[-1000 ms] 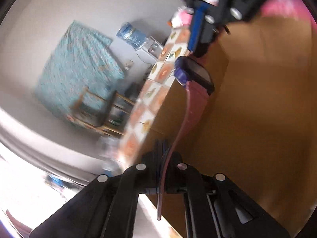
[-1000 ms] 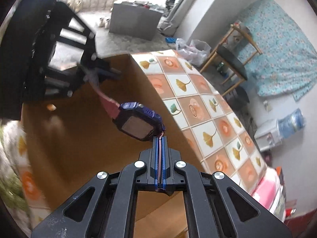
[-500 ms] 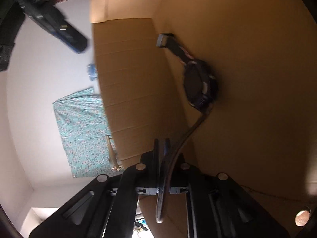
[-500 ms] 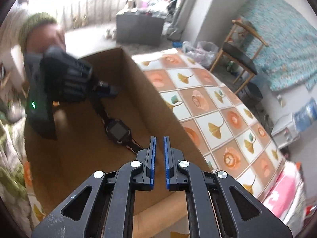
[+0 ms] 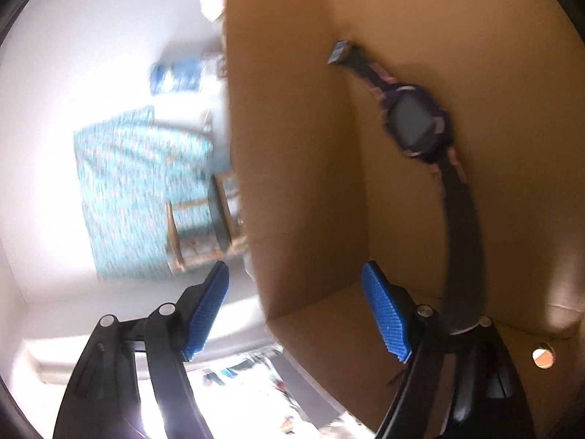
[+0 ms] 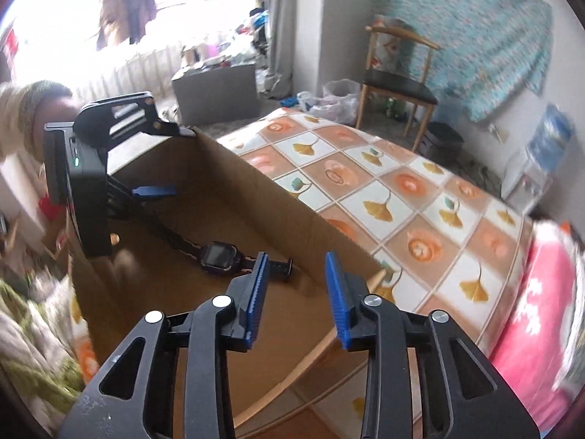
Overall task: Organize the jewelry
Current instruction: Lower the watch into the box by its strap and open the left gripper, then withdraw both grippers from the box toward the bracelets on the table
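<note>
Right wrist view showed a cardboard box (image 6: 256, 197) standing on a table under a tiled cloth (image 6: 402, 197) with orange flowers and ginkgo leaves; a wooden chair (image 6: 398, 80) and a teal patterned hanging (image 6: 468, 29) stood farther off. The box's right wall rose between the cloth and the box floor. On that floor lay the watch (image 6: 221, 256), dark-faced with a purple case and a dark, pink-edged strap, stretched flat. The left gripper (image 5: 296, 311) was released, jaws wide, straddling the box wall; the strap's near end ran behind its right finger. The right gripper (image 6: 296, 292) hung released above the near rim. Background details were blurred.
</note>
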Demonstrator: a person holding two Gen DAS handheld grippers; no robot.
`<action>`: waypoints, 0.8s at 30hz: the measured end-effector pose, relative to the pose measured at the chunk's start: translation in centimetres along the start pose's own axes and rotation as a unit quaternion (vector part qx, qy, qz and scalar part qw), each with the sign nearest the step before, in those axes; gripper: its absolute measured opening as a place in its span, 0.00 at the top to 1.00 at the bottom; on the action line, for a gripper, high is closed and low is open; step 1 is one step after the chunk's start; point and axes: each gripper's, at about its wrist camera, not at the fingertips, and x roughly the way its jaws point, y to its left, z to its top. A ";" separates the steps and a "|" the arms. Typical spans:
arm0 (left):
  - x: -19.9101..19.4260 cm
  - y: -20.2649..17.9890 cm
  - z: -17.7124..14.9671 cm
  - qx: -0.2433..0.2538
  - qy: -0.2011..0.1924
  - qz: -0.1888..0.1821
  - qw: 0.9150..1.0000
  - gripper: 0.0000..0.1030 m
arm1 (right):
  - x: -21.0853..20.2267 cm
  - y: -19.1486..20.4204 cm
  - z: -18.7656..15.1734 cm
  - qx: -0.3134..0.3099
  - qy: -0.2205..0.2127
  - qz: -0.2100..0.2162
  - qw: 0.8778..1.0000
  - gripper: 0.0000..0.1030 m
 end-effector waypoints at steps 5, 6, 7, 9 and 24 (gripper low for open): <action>-0.9 4.2 -2.3 -0.124 0.022 -0.042 0.991 0.27 | -1.4 -1.9 -0.8 0.099 -0.008 0.017 0.995 0.67; -1.2 4.9 -2.8 -0.146 0.024 -0.047 0.988 0.27 | -1.7 -2.2 -0.9 0.120 -0.010 0.024 0.992 0.67; -1.4 5.7 -3.3 -0.169 0.027 -0.050 0.984 0.27 | -1.7 -2.3 -1.0 0.132 -0.010 0.028 0.991 0.67; -1.8 7.2 -4.3 -0.219 0.033 -0.062 0.973 0.27 | -2.4 -2.3 -1.2 0.156 -0.012 0.027 0.987 0.66; -17.3 5.1 -14.2 -0.629 -0.112 -0.188 0.747 0.06 | -13.0 9.1 -8.7 0.229 -0.136 -0.082 0.961 0.09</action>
